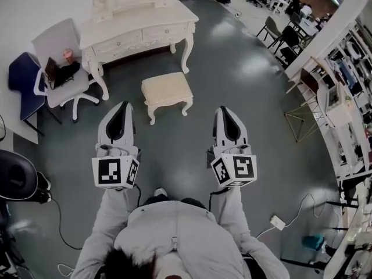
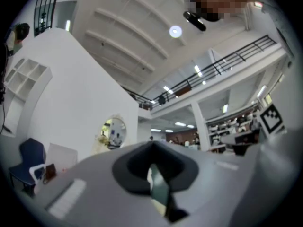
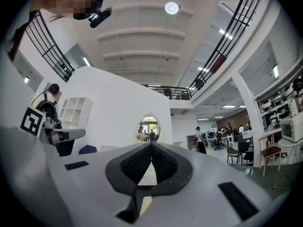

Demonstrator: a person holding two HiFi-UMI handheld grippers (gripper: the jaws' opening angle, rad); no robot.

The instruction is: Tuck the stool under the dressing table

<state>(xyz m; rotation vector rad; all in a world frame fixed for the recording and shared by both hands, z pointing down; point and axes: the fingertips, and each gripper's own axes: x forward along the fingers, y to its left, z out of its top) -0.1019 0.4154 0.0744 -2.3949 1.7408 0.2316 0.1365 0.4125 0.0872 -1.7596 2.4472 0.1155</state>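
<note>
Two shut, empty grippers, the left tool (image 1: 121, 106) and the right tool (image 1: 225, 110), jaws pressed together, point toward a cream stool (image 1: 167, 89) on the floor ahead, between them, short of the table (image 1: 139, 31). Pushed off-centre, it could swing and catch a table leg.

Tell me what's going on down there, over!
Left gripper and right gripper shut, empty. Stool out on floor, short of dressing table. White chair beside table, not between them.
</note>
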